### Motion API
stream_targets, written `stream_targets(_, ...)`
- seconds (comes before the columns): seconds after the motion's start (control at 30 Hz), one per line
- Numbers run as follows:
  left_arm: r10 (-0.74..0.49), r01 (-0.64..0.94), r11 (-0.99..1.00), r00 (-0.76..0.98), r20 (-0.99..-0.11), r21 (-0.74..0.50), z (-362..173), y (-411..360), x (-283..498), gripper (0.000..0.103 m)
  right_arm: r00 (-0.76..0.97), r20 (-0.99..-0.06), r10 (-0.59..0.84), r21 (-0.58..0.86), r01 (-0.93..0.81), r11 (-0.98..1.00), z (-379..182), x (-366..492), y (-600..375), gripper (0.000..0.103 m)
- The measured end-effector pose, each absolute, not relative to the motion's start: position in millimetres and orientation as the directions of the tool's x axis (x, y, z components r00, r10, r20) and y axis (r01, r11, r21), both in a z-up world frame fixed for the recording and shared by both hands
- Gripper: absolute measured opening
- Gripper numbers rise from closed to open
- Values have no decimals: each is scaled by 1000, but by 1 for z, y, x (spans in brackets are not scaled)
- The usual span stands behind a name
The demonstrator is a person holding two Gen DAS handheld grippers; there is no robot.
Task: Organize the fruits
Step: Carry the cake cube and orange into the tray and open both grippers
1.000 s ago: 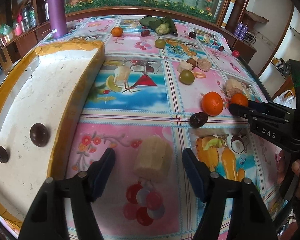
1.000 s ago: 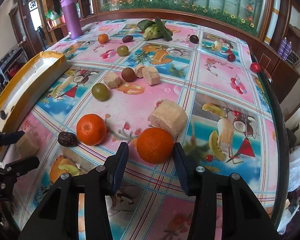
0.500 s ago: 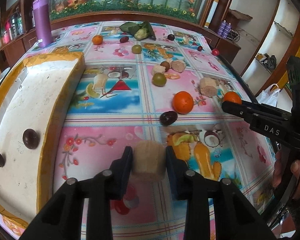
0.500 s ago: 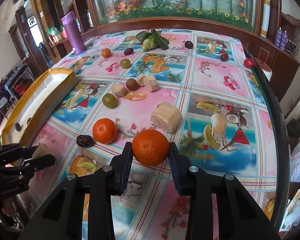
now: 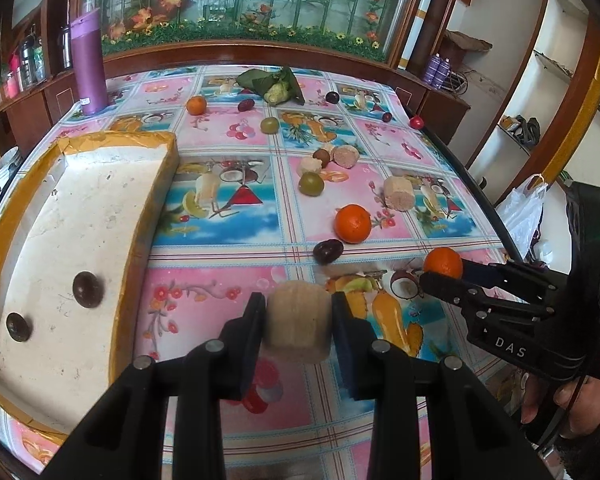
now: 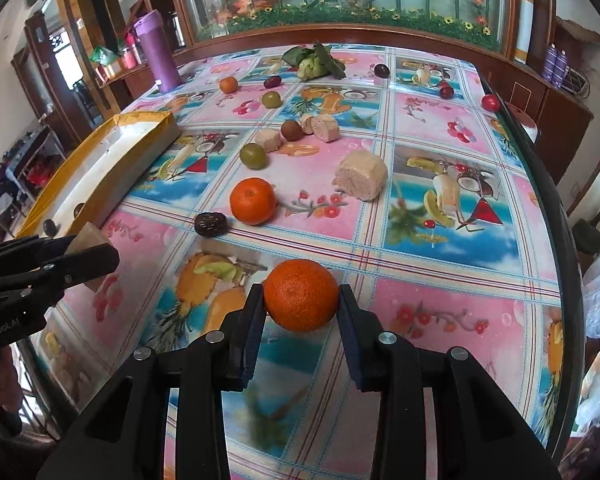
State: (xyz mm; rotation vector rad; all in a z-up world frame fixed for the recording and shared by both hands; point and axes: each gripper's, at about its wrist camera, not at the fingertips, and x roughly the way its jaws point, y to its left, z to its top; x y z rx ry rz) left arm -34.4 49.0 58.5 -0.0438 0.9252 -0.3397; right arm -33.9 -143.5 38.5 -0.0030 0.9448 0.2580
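Beige cut chunk (image 5: 298,326), nearest item, is sitting clamped across its flat sides by the left gripper (image 5: 299,322) above the tablecloth (image 5: 220,240); judged light, crumbly and easily crushed, so gentle pressure suits it. Orange (image 6: 301,295) is being pinched at its widest girth by the right gripper (image 6: 302,312), judged firm but rolling-prone; farther off, a yellow-rimmed tray (image 5: 156,142) is holding two dark fruits (image 5: 87,289).
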Motion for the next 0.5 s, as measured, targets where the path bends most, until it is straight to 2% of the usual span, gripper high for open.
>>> stream_targets(0.5,-221,124,975,614,-758,-184,67,139,-30,36,560,-773,298,91,-367,926,66,-15,-48,34)
